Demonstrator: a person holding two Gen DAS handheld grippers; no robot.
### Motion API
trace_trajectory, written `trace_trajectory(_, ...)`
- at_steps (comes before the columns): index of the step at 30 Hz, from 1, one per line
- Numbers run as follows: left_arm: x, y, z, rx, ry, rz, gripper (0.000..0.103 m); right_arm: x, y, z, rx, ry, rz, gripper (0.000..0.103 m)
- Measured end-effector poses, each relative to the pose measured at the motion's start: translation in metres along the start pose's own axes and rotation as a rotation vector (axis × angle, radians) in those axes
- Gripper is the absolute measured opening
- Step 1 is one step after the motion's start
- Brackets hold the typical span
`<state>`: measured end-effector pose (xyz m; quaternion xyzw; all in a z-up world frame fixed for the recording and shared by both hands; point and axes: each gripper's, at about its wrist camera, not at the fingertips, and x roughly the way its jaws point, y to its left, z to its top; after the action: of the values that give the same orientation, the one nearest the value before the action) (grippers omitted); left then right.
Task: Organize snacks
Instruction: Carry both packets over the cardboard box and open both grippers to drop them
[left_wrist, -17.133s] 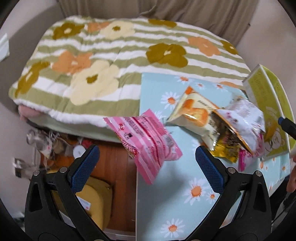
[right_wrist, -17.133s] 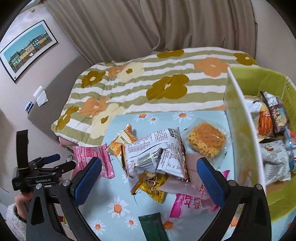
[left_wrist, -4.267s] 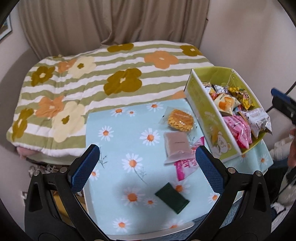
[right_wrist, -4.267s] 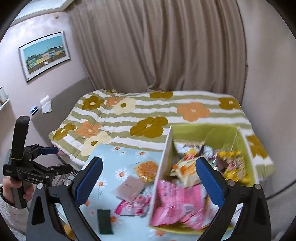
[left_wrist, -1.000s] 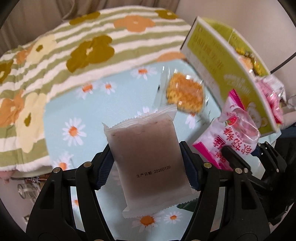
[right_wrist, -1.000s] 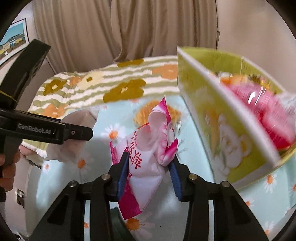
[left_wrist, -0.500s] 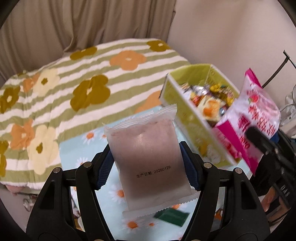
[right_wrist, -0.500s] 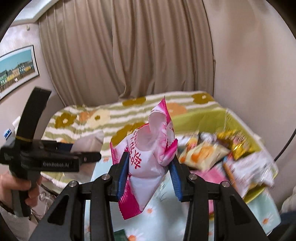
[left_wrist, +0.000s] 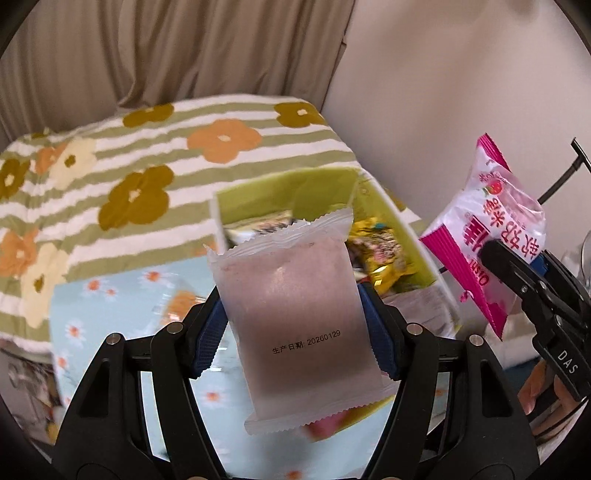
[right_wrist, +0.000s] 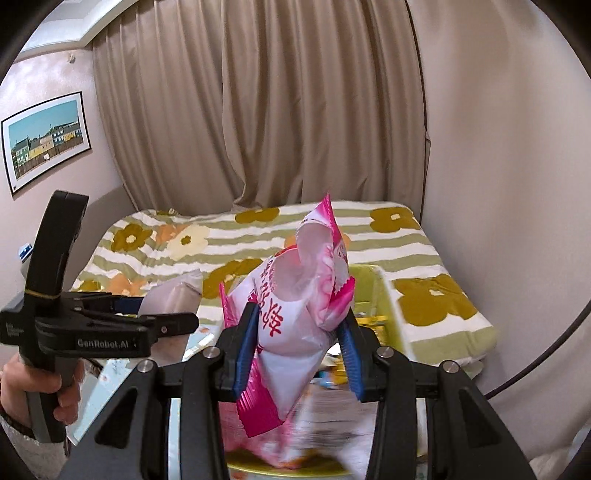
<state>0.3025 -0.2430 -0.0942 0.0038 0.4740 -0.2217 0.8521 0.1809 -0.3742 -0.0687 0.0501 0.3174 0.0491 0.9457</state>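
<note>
The left gripper (left_wrist: 295, 336) clamps a frosted mauve packet (left_wrist: 299, 314) between its 2 pads. The right gripper (right_wrist: 297, 350) pinches a pink-and-white snack bag (right_wrist: 295, 314). Beyond both fingertips and below sits the green snack box (left_wrist: 402, 236).

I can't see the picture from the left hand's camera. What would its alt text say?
The left gripper grips a frosted mauve snack packet above a green snack box on a daisy-print table. At right, the right gripper holds a pink-and-white snack bag; a flowered bedspread and curtains lie behind.
</note>
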Motion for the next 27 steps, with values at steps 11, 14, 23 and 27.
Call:
trace_trajectory(11,0.066,-0.035,0.007,-0.019,0.086,0.097,0.073,0.031,-0.050,-0.008,0.039,0.076,0.076,0.031)
trace_trajectory(14,0.069,-0.031,0.004,-0.014,0.080,0.114,0.100,0.043,-0.053,-0.014,0.053,0.099,0.113,0.016)
trace_trajectory(23,0.045,0.002,-0.014,-0.135,0.062,0.107,0.100,0.045,-0.059,-0.012,0.058,0.100,0.129,0.015)
trace_trajectory(27,0.036,0.012,-0.017,-0.157,0.061,0.109,0.100,0.044,-0.057,-0.012,0.051,0.110,0.122,0.015)
